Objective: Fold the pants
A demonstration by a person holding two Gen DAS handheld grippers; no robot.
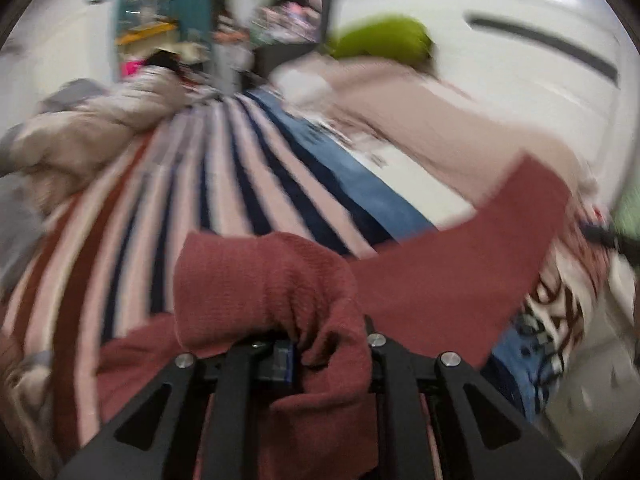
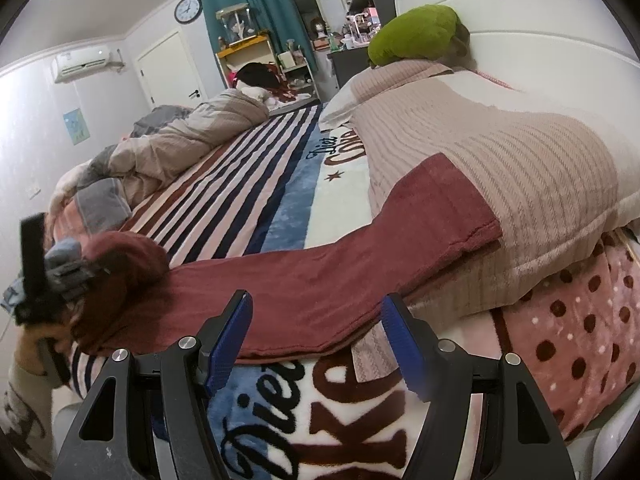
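At the bottom of the right wrist view, the right gripper [image 2: 316, 340] stands with its blue ribbed pads [image 2: 228, 344] well apart and nothing between them, hovering above the near edge of the striped plush blanket with brown lettering [image 2: 312, 408]. Just beyond it lie the dark red knitted pants [image 2: 320, 284], stretched across the middle of the frame from lower left to the right, where the leg ends rest against a beige ribbed pillow [image 2: 512, 176]. At the left edge, the left gripper [image 2: 76, 276] is clamped on a bunched end of the pants, lifted off the blanket. In the left wrist view, which is blurred, that bunch [image 1: 276, 288] fills the lower centre, draped over the black fingers. Farther back, a crumpled beige and grey quilt [image 2: 188, 140] lies at the left, and a green cushion [image 2: 416, 32] sits atop the pillow, upper right.
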